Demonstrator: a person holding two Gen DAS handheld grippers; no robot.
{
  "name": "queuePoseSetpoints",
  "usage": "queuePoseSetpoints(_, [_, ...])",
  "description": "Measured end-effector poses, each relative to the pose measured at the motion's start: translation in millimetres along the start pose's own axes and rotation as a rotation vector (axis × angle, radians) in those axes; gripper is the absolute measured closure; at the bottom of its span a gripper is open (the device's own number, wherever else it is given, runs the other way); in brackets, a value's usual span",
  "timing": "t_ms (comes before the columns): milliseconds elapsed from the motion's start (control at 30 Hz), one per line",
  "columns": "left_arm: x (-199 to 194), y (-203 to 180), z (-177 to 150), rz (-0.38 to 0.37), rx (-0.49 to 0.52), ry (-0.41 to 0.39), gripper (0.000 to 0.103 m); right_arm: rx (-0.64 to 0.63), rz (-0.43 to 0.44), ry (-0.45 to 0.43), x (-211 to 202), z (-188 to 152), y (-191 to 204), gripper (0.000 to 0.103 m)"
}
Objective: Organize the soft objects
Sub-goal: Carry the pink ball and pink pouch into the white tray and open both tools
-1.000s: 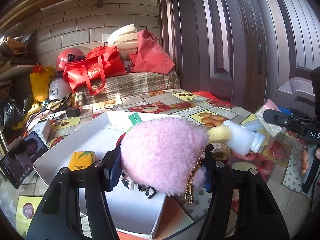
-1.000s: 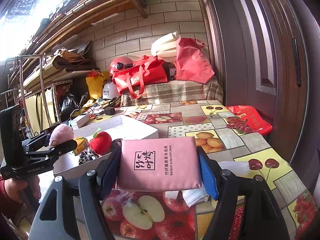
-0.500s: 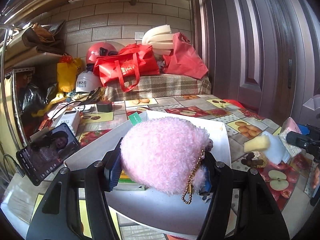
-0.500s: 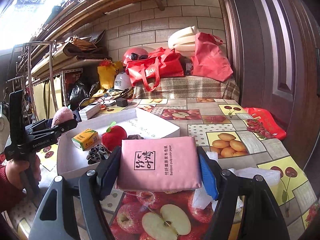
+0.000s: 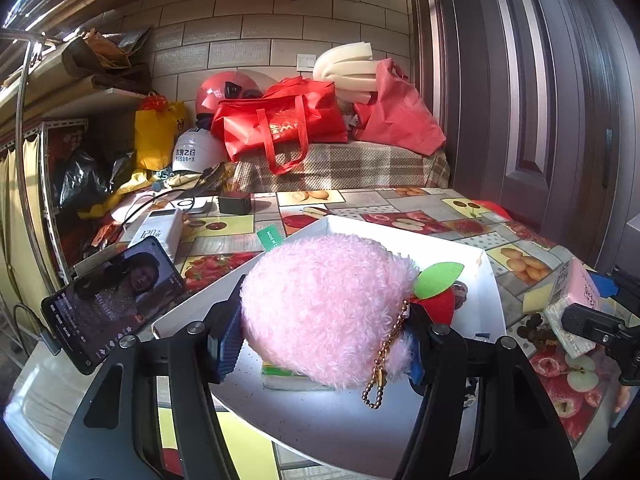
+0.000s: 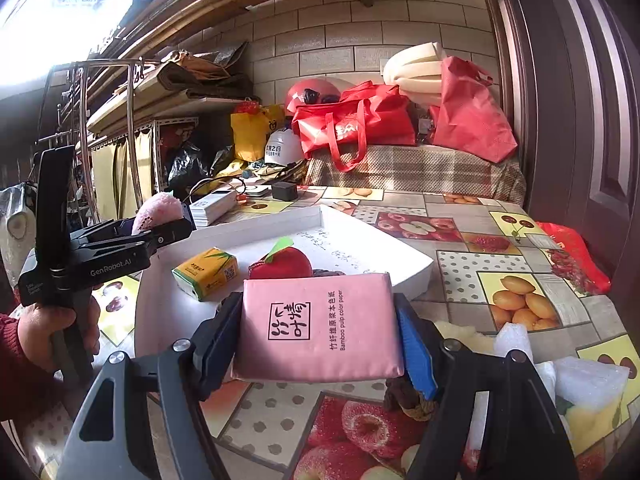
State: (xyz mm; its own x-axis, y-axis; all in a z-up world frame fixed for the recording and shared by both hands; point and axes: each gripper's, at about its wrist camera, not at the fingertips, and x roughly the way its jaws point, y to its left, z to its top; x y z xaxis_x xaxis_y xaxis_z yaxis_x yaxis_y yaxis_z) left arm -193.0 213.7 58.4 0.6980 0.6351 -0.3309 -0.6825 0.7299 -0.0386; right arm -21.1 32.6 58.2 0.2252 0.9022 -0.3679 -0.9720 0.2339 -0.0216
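Observation:
My left gripper (image 5: 320,336) is shut on a fluffy pink plush (image 5: 324,304) with a gold bead chain, held over the near-left part of the white tray (image 5: 490,280). It also shows in the right wrist view (image 6: 158,210). My right gripper (image 6: 320,332) is shut on a pink tissue pack (image 6: 318,326), held just in front of the tray's (image 6: 404,250) near edge. In the tray lie a red plush apple (image 6: 284,264) with a green leaf, a yellow tissue pack (image 6: 206,272), and a dark patterned item behind the apple.
White foam pieces (image 6: 580,380), a yellow sponge (image 5: 536,300) and a brown knotted item (image 6: 404,396) lie on the fruit-print tablecloth right of the tray. A phone on a stand (image 5: 116,300), a white power bank (image 5: 158,232) and a black charger (image 5: 235,203) stand left and behind.
My left gripper with the pink plush has swung left and now hangs over the tray's near-left part. My right gripper with the pink pack has moved closer to the tray's near edge.

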Motion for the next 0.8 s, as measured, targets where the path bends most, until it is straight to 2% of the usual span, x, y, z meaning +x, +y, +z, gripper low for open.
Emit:
queuePoseSetpoints(200, [16.6, 5.8, 4.3, 0.03, -0.007, 0.025, 0.04, -0.008, 0.038, 0.048, 38.0, 11.3, 18.4, 0.031])
queuePoseSetpoints(433, [27.1, 17.0, 7.6, 0.037, -0.047, 0.032, 0.04, -0.056, 0.089, 0.201, 76.7, 12.4, 33.5, 0.031])
queuePoseSetpoints(500, [29.2, 19.1, 7.6, 0.038, -0.056, 0.039, 0.04, -0.067, 0.09, 0.216, 83.3, 13.2, 35.5, 0.031])
queuePoseSetpoints(667, [27.4, 17.6, 8.3, 0.036, -0.051, 0.03, 0.04, -0.081, 0.037, 0.217, 106.8, 22.0, 38.2, 0.031])
queuePoseSetpoints(800, [27.4, 14.9, 8.3, 0.039, -0.037, 0.03, 0.04, 0.014, -0.047, 0.213, 126.1, 31.5, 14.4, 0.031])
